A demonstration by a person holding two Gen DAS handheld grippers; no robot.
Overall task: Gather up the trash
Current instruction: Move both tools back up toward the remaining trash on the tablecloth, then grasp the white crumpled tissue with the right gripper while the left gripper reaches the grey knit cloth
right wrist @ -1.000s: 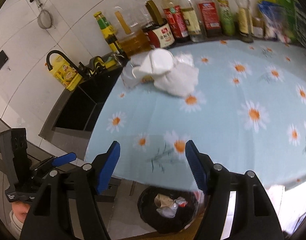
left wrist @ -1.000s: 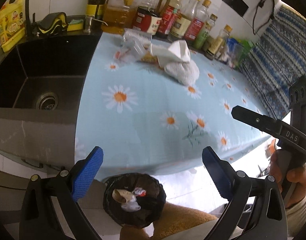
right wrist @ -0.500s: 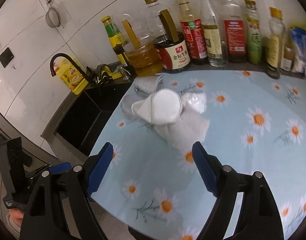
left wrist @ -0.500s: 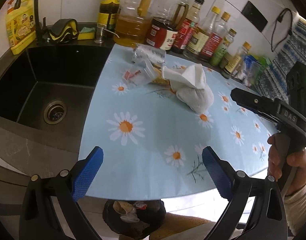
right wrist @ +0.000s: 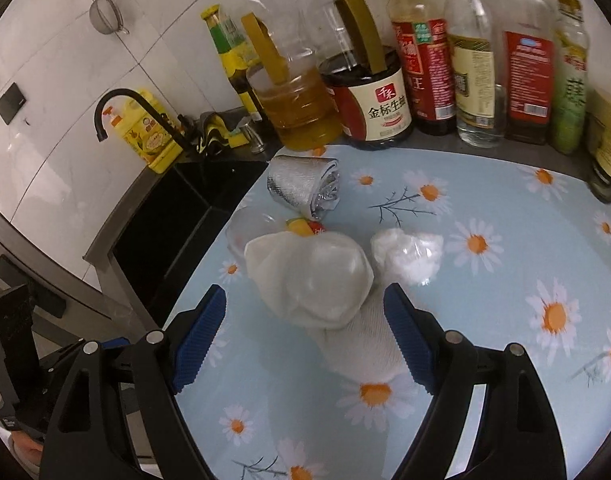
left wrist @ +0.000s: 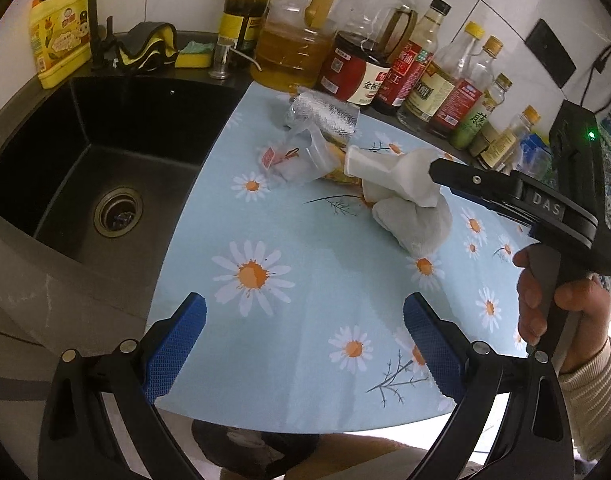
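Daisy counter (right wrist: 505,320); right gripper (right wrist: 305,336) fingers wide, seemingly straddling tissue (right wrist: 309,276)

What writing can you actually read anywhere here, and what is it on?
"金标生抽": label of the dark soy sauce jar.
"DAS": body of the right gripper, seen from the left wrist camera.
The labels on the other bottles and the yellow detergent jug are too small or blurred to read.
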